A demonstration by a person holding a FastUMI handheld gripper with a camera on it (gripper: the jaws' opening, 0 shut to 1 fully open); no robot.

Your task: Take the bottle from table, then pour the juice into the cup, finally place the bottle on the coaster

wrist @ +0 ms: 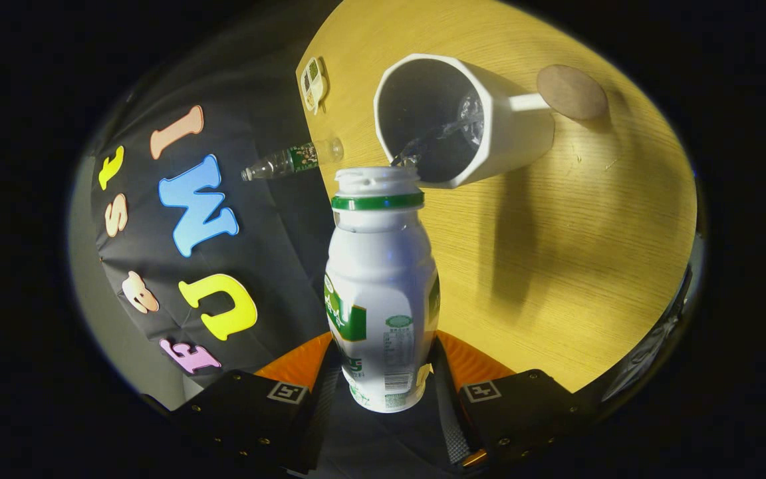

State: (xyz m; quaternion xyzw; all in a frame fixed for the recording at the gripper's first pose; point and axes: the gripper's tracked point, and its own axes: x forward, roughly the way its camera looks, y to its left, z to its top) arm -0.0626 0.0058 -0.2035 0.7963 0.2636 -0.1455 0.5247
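gripper (383, 379) clamped on one white bottle (382, 293), green label print unreadable, tipped at one white cup (489, 126), one round coaster (571, 92), one clear bottle (290, 161) behind

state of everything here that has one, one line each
gripper: shut on the bottle
bottle: uncapped, tipped toward the cup, pouring
cup: upright on the table, liquid streaming in
coaster: bare, beyond the cup
clear bottle: lying on its side
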